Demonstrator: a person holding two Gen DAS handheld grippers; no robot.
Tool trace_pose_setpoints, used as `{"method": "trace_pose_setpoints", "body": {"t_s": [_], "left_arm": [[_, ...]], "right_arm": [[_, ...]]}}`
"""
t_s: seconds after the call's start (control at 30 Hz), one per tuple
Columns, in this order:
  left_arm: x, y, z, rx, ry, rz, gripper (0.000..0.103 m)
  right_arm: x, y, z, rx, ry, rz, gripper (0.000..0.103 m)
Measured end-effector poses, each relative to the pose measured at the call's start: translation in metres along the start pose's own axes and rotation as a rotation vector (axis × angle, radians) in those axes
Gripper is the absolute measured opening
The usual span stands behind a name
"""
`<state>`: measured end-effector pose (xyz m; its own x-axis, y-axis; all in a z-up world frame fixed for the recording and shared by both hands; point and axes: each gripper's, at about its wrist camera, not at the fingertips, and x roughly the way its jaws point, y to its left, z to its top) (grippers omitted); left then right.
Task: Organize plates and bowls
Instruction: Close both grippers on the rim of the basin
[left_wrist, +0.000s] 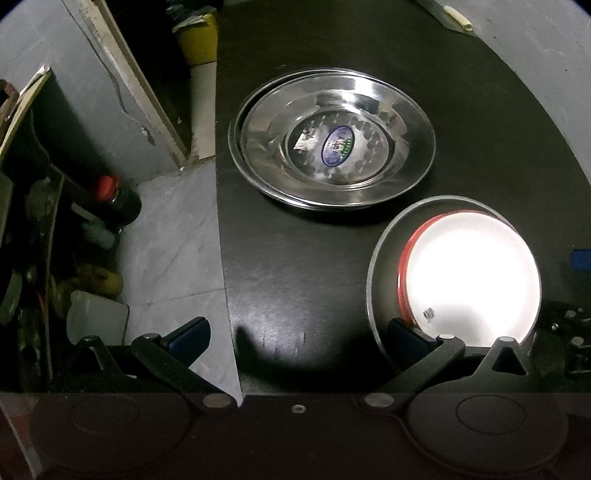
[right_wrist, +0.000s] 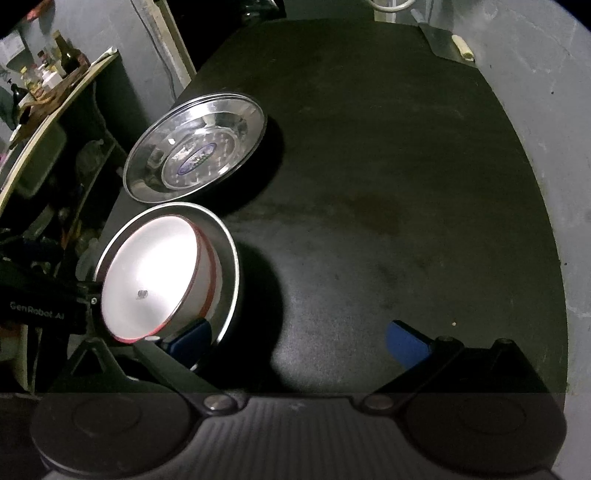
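Note:
Stacked steel plates (left_wrist: 332, 144) with a blue sticker lie on the dark table near its left edge; they also show in the right wrist view (right_wrist: 195, 147). A white bowl with a red rim (left_wrist: 469, 273) sits nested in a steel bowl (left_wrist: 380, 258) nearer me, seen too in the right wrist view (right_wrist: 155, 273). My left gripper (left_wrist: 295, 332) is open; its right finger (left_wrist: 406, 332) touches the steel bowl's near rim. My right gripper (right_wrist: 295, 339) is open; its left finger (right_wrist: 188, 339) sits against the steel bowl (right_wrist: 229, 266).
The dark tabletop (right_wrist: 369, 184) stretches right and far. Its left edge (left_wrist: 221, 221) drops to a grey floor with bottles and clutter (left_wrist: 110, 199). A yellow bin (left_wrist: 199, 37) stands beyond the table. A shelf with bottles (right_wrist: 44, 81) is at left.

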<state>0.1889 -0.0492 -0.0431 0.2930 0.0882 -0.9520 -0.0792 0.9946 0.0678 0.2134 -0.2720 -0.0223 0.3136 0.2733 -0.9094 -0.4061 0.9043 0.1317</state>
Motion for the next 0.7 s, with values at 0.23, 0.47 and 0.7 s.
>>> {"method": "trace_pose_setpoints", "body": {"t_s": [0.23, 0.47, 0.7], "left_arm": [[-0.006, -0.001, 0.0, 0.018, -0.018, -0.04, 0.083], [-0.009, -0.004, -0.002, 0.024, -0.025, -0.085, 0.067], [-0.011, -0.004, -0.004, 0.033, -0.031, -0.103, 0.059]], "right_arm": [[-0.002, 0.003, 0.0, -0.018, -0.012, 0.022, 0.091], [-0.006, 0.004, -0.002, -0.026, -0.019, 0.056, 0.081], [-0.01, 0.006, -0.003, -0.037, -0.027, 0.092, 0.065]]}}
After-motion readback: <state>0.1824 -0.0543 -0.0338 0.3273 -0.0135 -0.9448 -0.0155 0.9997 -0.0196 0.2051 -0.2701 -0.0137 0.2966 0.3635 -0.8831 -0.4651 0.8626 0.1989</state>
